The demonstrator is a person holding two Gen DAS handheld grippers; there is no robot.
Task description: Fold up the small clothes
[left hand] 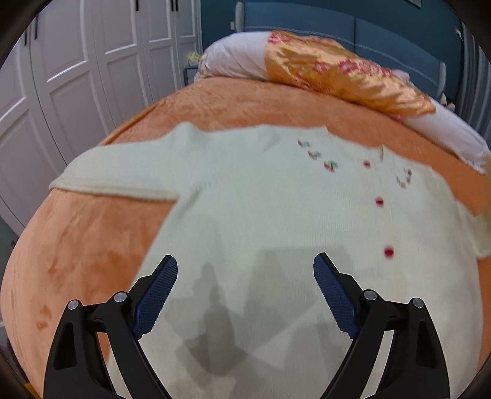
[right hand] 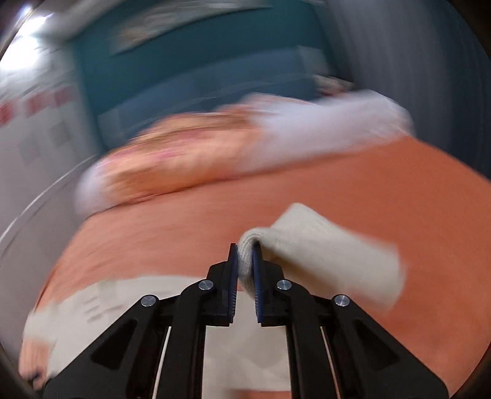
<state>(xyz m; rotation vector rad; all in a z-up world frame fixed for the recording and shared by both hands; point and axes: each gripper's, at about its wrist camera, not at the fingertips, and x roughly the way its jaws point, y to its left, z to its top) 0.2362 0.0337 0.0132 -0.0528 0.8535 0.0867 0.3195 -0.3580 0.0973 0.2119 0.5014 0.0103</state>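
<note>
A small cream knit cardigan [left hand: 251, 196] with red buttons and embroidered flowers lies spread flat on the orange bedspread [left hand: 86, 245], one short sleeve [left hand: 116, 172] stretched out to the left. My left gripper [left hand: 245, 267] hovers over the cardigan's lower body with its blue pads wide apart and nothing between them. In the blurred right wrist view my right gripper [right hand: 245, 257] is shut on the cardigan's other sleeve [right hand: 322, 251], whose cream cloth bunches between the pads and hangs off to the right above the bedspread [right hand: 399, 196]. More of the cardigan [right hand: 122, 300] lies below the fingers.
A pillow [left hand: 343, 73] in a white and orange flowered case lies at the head of the bed, against a blue headboard [left hand: 383, 27]. White wardrobe doors [left hand: 76, 67] stand to the left of the bed.
</note>
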